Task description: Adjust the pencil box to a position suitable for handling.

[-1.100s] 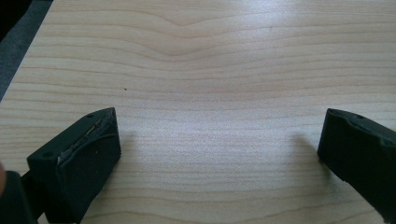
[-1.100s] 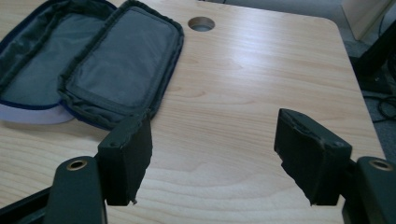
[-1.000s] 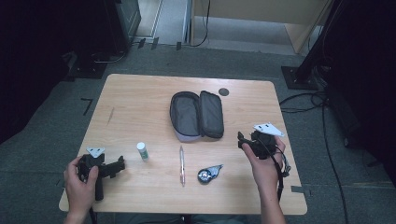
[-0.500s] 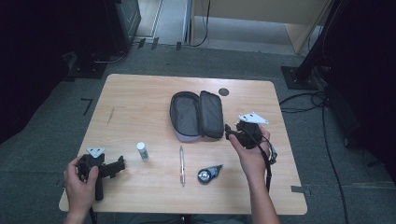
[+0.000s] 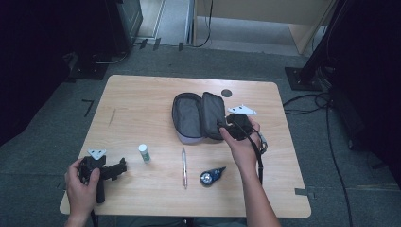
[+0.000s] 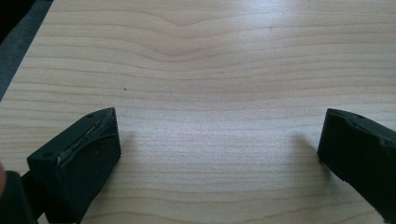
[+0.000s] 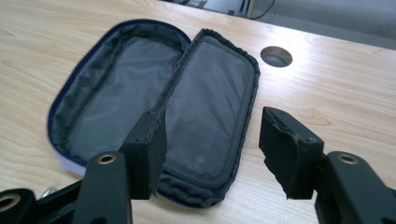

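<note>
The right gripper [image 5: 226, 127] has moved in from the bench's right side to the open case [image 5: 197, 117] at mid-bench, its fingers [image 7: 148, 154] having just been narrowing yet apart, straddling the near edge of the flap without pressing it, so a grip on the flap looks imminent; the left gripper [image 5: 119, 168] rests unmoved at the front left corner, fingers [image 6: 88, 158] wide apart over bare bench [image 6: 210, 70]

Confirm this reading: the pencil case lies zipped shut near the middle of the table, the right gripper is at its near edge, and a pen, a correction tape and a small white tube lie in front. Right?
Not quite. The pencil case lies unzipped and folded open, its grey lining exposed, as the right gripper view shows. The rest holds: the right gripper is at its edge, with the pen, correction tape and small white tube in front.
</note>
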Motion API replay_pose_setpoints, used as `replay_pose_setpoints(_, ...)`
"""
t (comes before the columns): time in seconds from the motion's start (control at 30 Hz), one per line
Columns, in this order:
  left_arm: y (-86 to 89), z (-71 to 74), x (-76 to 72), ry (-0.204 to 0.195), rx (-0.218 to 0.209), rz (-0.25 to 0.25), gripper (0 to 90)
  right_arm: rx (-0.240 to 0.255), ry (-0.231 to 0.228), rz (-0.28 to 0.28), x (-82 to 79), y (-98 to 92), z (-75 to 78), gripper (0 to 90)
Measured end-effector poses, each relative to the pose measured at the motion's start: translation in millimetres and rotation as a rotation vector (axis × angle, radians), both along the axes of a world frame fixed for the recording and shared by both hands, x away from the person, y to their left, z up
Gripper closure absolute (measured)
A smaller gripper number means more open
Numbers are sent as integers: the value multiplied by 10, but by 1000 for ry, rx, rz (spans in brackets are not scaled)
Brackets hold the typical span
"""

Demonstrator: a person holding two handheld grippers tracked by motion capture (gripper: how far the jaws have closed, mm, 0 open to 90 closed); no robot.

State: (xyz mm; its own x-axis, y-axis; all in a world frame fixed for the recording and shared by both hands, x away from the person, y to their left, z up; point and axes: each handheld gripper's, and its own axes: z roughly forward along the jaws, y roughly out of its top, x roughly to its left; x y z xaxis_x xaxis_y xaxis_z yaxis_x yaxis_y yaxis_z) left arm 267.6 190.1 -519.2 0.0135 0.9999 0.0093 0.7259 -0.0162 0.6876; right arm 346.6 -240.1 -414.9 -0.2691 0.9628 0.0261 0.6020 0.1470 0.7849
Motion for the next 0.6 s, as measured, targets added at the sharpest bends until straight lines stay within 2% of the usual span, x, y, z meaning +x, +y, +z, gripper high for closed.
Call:
replay_pose_setpoints(0.1, -1, 0, 0, 0, 0, 0, 0, 11, 3, 10, 109, 31, -32, 436)
replay_pose_setpoints(0.33, -8, 1, 5, 2, 1, 1, 0, 22, 14, 29, 226, 71, -57, 490)
replay_pose_setpoints(0.5, -8, 1, 5, 2, 1, 2, 0, 31, 50, 62, 375, 191, -155, 531)
replay_pose_setpoints(0.6, -8, 1, 5, 2, 1, 1, 0, 13, 61, 76, 457, 286, -209, 556)
